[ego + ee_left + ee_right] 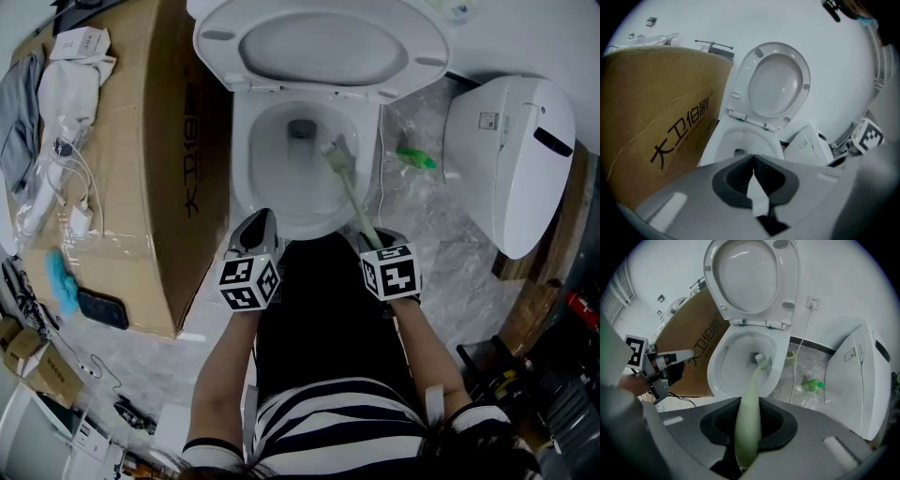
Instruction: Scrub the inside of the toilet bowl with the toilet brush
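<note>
A white toilet bowl point(272, 202) point(723, 138) point(723, 370) stands with its lid point(323, 42) point(745, 273) raised. A pale green toilet brush point(349, 183) point(751, 404) reaches from my right gripper point(375, 246) point(747, 446) into the bowl, its white head point(333, 150) point(760, 359) against the right inner wall. The right gripper is shut on the brush handle. My left gripper point(255, 234) point(753, 187) hovers by the bowl's front rim, jaws closed with nothing between them.
A large cardboard box point(141, 159) point(651, 122) stands left of the toilet, with cables and packets on top. A second white toilet point(516, 155) point(860, 380) lies on the right. A green bottle point(415, 157) point(813, 385) sits on plastic sheeting between them.
</note>
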A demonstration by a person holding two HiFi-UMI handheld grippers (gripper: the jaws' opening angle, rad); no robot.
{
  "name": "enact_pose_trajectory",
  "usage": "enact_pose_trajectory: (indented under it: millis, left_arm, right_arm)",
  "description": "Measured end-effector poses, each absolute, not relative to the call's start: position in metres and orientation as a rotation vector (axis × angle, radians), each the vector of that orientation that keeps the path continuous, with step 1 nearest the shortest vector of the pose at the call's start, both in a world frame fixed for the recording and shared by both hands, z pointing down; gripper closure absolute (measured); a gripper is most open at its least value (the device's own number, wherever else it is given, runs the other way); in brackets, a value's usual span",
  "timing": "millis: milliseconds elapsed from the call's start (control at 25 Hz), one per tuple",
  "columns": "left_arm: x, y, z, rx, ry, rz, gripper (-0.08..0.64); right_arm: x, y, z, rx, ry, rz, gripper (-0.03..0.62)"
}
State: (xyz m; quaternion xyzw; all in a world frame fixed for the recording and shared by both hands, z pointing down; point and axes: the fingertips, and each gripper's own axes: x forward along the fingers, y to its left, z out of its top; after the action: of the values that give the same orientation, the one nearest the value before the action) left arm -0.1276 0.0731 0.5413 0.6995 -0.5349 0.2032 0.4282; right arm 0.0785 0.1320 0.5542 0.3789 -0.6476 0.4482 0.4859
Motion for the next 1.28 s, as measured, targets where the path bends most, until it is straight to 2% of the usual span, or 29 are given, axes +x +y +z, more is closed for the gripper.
enact_pose_trajectory:
  millis: [680, 1280]
  left_arm:
    - [-0.138, 0.096, 0.547, 1.677, -1.375, 0.492, 0.560]
    - [-0.157, 0.111, 0.548, 1.631, -1.427, 0.488, 0.560]
  right_arm:
    - [0.067, 0.190, 0.556, 0.666, -1.527, 1.308, 0.511]
    - [0.007, 0.218, 0.541, 0.409, -1.623, 1.471, 0.534]
